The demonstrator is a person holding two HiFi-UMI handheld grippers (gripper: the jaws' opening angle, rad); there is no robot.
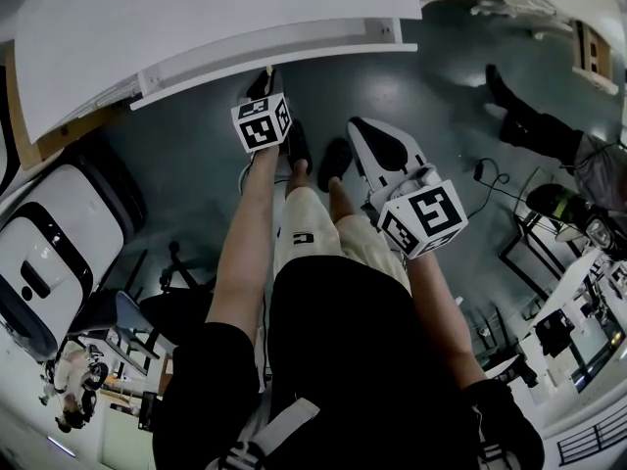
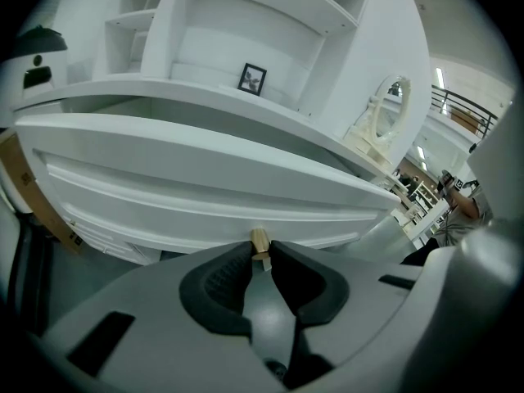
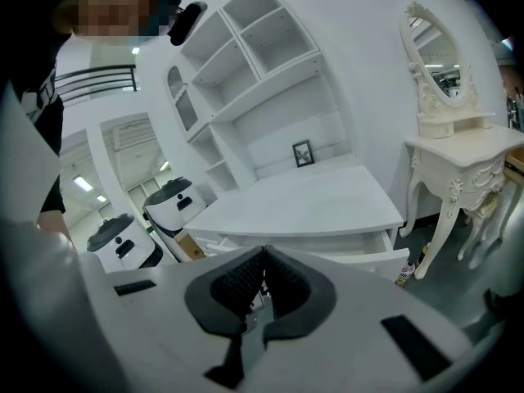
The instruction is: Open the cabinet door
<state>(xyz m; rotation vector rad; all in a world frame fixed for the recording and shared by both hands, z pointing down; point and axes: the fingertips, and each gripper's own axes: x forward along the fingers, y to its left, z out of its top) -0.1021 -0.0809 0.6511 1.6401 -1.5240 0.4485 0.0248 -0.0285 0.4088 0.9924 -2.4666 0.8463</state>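
Cabinet door (image 2: 205, 182), white, stands open; left hand-held gripper (image 2: 262, 250) clamps its wooden knob (image 2: 259, 237), right hand-held gripper (image 3: 264, 252) closed.

The white cabinet door (image 2: 205, 178), apparently pulled partly open, carries 1 small wooden knob (image 2: 260, 240).

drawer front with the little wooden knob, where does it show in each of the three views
Head view: the drawer front is the white strip at top centre, at the left gripper tip.
Left gripper view: across the middle, its wooden knob pinched between the jaws.
Right gripper view: lower right of centre, seen from its end.
Shared landmark: the white cabinet top just above it.
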